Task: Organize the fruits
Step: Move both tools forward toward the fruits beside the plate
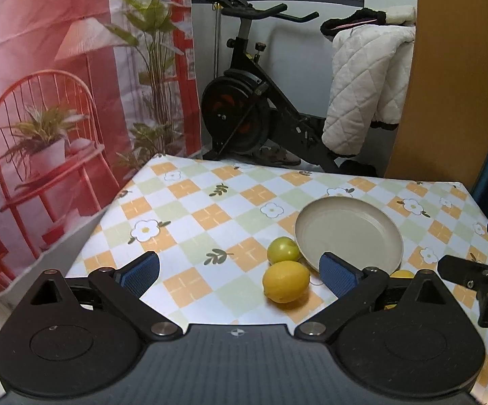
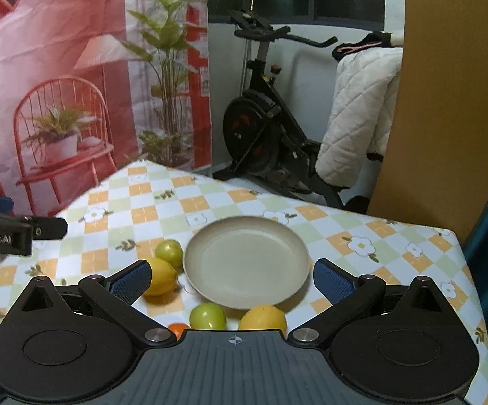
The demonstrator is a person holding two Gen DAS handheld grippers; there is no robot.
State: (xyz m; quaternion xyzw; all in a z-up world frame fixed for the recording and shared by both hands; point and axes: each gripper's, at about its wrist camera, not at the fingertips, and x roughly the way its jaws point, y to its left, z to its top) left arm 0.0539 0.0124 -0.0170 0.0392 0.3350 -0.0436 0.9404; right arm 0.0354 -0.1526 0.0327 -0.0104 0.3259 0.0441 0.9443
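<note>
Currently both sets of fingers are spread, nothing held: left gripper is aimed at the lemon, right gripper at the empty plate; fruits are ringed around it on the worktop, ready for loading.

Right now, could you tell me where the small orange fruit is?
In the right wrist view, the small orange fruit sits low and left of centre, beside the near green fruit, partly hidden by the gripper body.

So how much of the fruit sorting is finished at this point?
Nothing looks done: the beige plate holds no fruit. Neither the left claw nor the right claw grips anything; both are open. Left to move: two lemons, two green fruits and an orange one, all on the tablecloth.
</note>
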